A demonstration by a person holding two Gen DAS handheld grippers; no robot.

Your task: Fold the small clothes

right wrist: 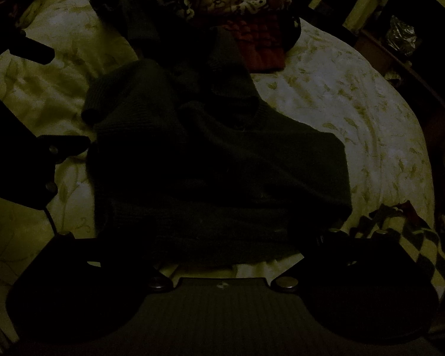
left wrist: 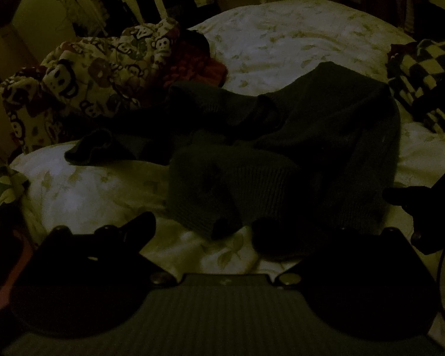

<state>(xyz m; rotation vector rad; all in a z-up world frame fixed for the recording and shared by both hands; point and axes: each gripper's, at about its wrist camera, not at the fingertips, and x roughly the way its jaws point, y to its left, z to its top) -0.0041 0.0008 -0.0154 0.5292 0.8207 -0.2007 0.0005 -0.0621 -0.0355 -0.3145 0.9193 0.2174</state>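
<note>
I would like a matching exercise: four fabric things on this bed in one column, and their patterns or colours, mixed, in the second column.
Things:
1. knit sweater
2. blanket
3. bed cover
4. cloth at the right edge of the left wrist view

Looks:
A. checkered dark and pale
B. plain dark
C. cartoon monkey faces
D. pale with faint leaf print

Pairs: 1-B, 2-C, 3-D, 4-A

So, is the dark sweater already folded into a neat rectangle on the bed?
No, the dark sweater lies rumpled on the bedspread, with one sleeve stretched out to the side.
</note>
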